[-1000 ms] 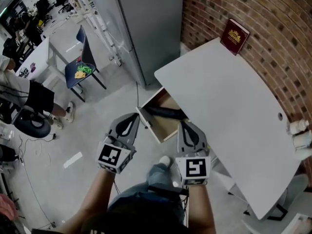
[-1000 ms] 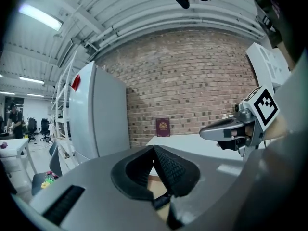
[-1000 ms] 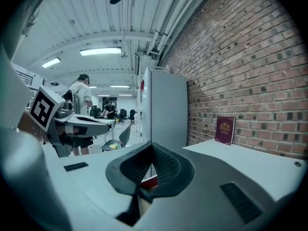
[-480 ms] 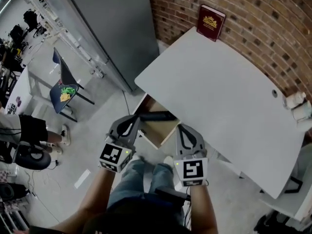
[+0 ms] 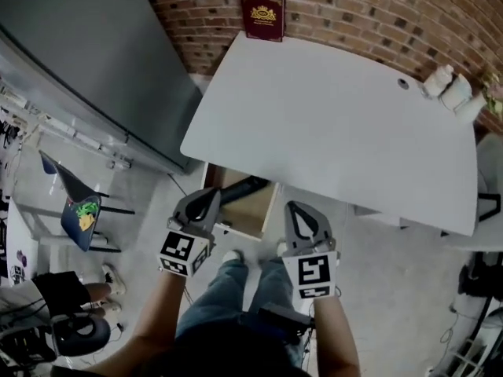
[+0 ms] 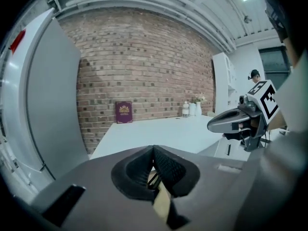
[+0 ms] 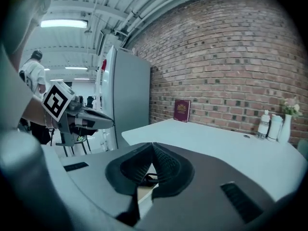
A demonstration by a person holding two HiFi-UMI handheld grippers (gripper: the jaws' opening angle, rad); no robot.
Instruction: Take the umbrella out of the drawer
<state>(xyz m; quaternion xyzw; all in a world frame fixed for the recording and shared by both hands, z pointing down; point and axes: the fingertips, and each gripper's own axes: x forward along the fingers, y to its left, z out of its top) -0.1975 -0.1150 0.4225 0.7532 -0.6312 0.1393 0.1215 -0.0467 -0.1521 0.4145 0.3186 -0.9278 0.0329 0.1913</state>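
I see only one end of the umbrella (image 5: 240,188); the table (image 5: 330,132) hides its rest and the drawer's (image 5: 250,213) back.

We carry grey tongs in each hand: the left tongs (image 5: 209,196) and the right tongs (image 5: 295,209) share the same moulded, teardrop-shaped shell with a dark hollow in it. Behind each sits a cube, the left cube (image 5: 182,251) and the right cube (image 5: 310,273), white-faced with black square markers. In the gripper views our pads (image 6: 165,164) are black and finely ribbed. We wear blue jeans (image 5: 236,293) and pale shoes (image 5: 233,255)
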